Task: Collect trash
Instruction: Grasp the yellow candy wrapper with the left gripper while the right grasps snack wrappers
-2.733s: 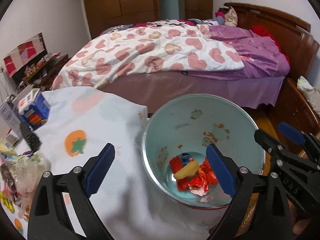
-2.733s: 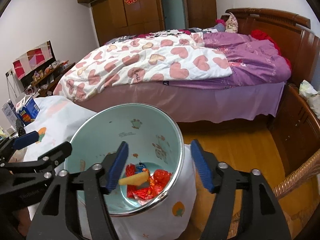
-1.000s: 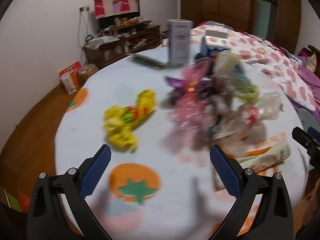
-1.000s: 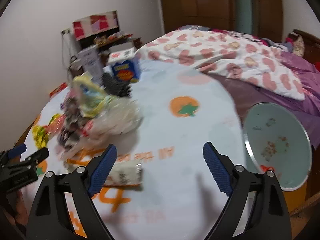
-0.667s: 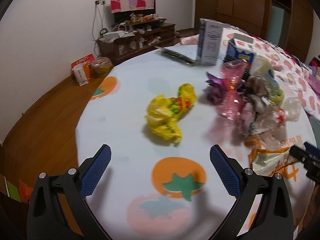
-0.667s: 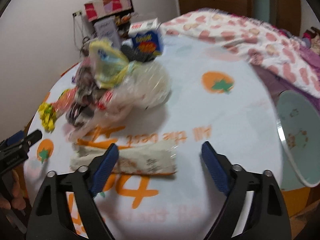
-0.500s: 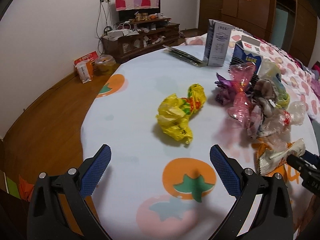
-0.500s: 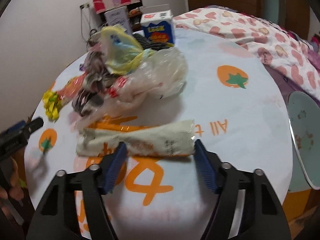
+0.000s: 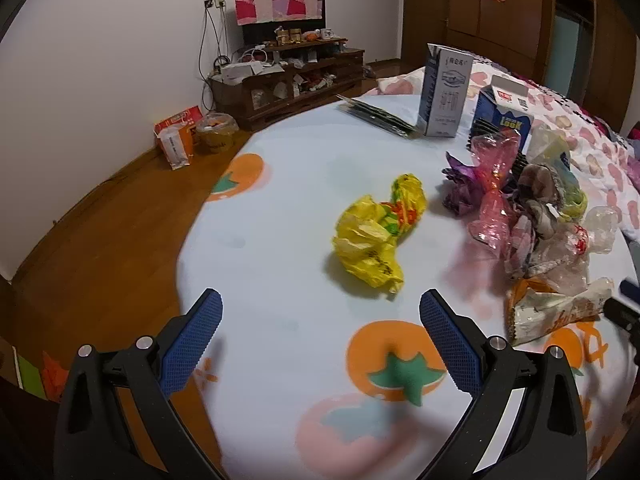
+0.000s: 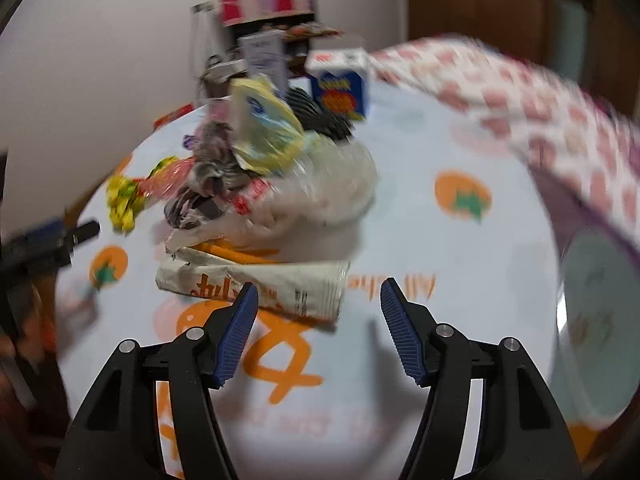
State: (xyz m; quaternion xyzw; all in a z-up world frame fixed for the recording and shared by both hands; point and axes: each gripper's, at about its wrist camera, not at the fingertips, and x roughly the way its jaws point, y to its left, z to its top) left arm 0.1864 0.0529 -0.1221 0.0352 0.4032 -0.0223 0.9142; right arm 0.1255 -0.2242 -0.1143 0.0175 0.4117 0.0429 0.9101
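Observation:
A crumpled yellow wrapper (image 9: 376, 232) lies on the round table, just ahead of my open, empty left gripper (image 9: 320, 336). A pile of plastic wrappers and bags (image 9: 536, 216) lies to its right. A flat white and orange snack packet (image 10: 256, 284) lies just ahead of my open, empty right gripper (image 10: 318, 306), its right end between the fingertips' line. The packet also shows in the left wrist view (image 9: 560, 312). The pale green trash bin (image 10: 600, 312) stands beside the table at the right edge.
The table has a white cloth with orange fruit prints (image 9: 280, 320). Two upright cartons (image 9: 444, 92) and a flat dark packet (image 9: 376, 118) stand at the far side. A bed with a heart-print quilt (image 10: 540, 92) lies beyond. A TV cabinet (image 9: 288, 76) stands by the wall.
Both grippers swung from over the trash bin to the table. The left moved closer to the yellow wrapper; the right moved in on the snack packet and its fingers narrowed slightly.

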